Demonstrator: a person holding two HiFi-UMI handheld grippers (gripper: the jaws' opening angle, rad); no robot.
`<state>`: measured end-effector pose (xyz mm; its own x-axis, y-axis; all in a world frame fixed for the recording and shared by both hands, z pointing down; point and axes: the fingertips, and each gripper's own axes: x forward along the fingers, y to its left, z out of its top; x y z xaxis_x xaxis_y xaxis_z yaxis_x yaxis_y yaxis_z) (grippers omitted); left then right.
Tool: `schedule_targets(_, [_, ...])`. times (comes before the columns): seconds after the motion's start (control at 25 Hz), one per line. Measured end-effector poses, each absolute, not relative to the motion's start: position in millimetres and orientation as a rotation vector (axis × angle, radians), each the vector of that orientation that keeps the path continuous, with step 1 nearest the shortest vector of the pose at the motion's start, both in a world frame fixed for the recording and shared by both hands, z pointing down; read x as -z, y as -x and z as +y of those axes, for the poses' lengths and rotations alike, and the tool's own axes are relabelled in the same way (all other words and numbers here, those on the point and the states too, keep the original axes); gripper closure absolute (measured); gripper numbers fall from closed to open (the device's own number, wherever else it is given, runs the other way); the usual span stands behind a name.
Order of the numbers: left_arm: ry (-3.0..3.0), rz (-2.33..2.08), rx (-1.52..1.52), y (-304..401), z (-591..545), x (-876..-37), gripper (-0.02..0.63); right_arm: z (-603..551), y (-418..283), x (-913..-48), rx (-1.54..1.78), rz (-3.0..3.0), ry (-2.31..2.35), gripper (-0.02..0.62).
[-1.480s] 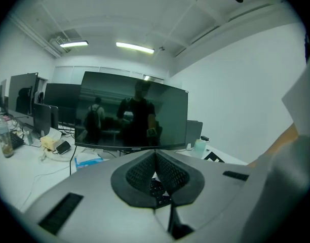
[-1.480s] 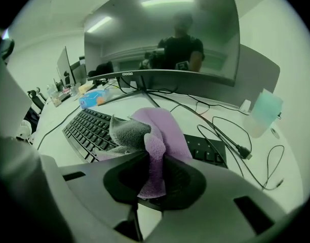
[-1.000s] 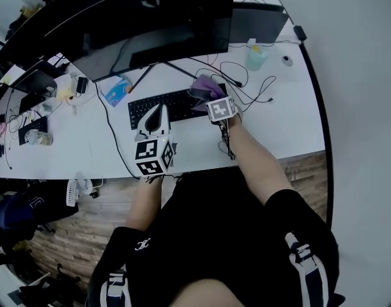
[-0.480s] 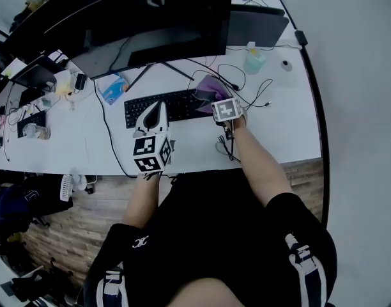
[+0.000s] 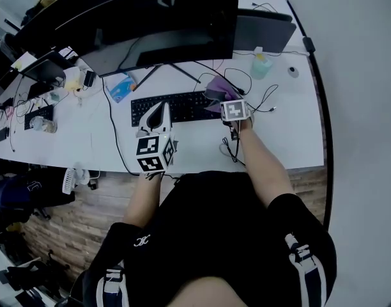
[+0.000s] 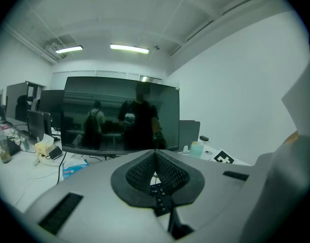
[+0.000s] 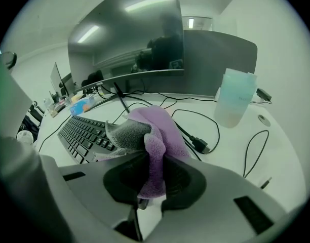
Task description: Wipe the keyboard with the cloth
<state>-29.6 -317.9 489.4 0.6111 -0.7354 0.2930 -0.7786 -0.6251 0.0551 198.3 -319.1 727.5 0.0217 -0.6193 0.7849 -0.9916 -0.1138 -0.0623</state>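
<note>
Getting hemmed in far by monitor (image 5: 151, 11), right by cables (image 5: 262, 101) and bottle (image 5: 260, 64); leaving bare desk (image 5: 195, 142) open along keyboard (image 5: 176, 107) near edge.

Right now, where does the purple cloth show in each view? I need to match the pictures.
Head view: cloth at the keyboard's right end, just beyond the right gripper.
Left gripper view: not in it.
Right gripper view: centre, clamped in the jaws, keyboard at its left.
Shared landmark: the pale bottle, right of the monitor in all three views.
</note>
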Motion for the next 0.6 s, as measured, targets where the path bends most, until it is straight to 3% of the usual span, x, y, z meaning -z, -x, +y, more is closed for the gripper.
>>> schedule_targets(0.28, [-2.653, -1.273, -0.37, 38, -316, -491, 0.594, -314, -204, -698, -0.891, -1.685, -1.915, 0.508])
schedule_targets(0.6, [-2.686, -1.265, -0.337, 27, -328, -479, 0.594, -323, -206, -591, -0.64, -1.923, -2.112, 0.509])
